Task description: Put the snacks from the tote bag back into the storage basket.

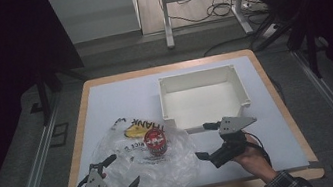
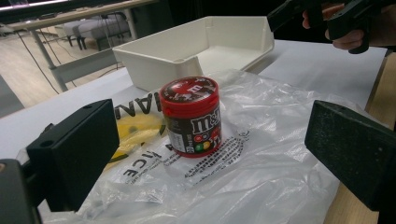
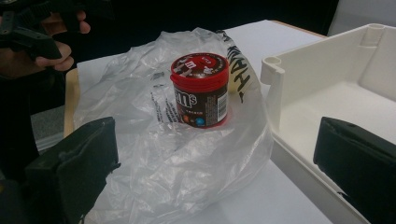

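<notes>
Both grippers [image 1: 118, 171] [image 1: 210, 140] gape over white-topped table [image 1: 119, 98]; cables on floor [image 1: 202, 12] beyond.

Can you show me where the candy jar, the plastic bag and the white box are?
candy jar [image 2: 191, 116], left gripper view, its label.
plastic bag [image 3: 187, 172], right gripper view, crinkled front part.
white box [image 1: 199, 79], high view, its far wall.

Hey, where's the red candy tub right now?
In the high view the candy tub stands upright on the plastic bag, near the table's middle, just left of the white bin's near corner.

A white tray [image 1: 243, 92] sits on the table [image 1: 104, 95], near cables [image 1: 212, 11].
</notes>
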`<state>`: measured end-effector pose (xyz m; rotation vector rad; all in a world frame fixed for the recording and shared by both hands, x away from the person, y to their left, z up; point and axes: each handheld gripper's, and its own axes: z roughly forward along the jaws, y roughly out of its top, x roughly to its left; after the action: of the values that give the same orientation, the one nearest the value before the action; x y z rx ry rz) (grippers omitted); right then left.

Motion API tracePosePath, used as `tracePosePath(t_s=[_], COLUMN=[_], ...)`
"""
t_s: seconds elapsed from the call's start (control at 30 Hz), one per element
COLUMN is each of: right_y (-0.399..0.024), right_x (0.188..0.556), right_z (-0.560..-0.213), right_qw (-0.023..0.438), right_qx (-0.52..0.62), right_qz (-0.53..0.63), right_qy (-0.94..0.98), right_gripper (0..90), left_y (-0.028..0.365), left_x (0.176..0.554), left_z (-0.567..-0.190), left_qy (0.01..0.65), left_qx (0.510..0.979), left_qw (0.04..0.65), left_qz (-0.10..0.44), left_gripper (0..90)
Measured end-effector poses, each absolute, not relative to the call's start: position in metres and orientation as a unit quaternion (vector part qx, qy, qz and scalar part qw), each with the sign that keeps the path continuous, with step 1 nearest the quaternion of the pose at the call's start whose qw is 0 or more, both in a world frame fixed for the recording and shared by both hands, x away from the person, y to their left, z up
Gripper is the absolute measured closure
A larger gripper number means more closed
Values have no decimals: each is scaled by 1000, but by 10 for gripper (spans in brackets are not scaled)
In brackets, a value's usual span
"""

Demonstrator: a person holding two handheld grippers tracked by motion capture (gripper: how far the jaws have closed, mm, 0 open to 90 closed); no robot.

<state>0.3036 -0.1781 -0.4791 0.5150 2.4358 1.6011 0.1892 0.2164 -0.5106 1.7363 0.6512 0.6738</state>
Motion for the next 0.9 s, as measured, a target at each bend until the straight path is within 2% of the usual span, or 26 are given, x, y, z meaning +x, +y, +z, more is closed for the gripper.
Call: tracePosePath(t_s=[0.9], right_y=[-157], right_x=[313], right_z=[-481], right_qw=[71], right_qx=[170], right_qz=[525], right_qy=[831], right_gripper=[3], left_y=[216], left_x=[189], left_z=[-511], left_qy=[275], left_qx=[736], left_qw=[549], left_qz=[286], left_gripper=[28])
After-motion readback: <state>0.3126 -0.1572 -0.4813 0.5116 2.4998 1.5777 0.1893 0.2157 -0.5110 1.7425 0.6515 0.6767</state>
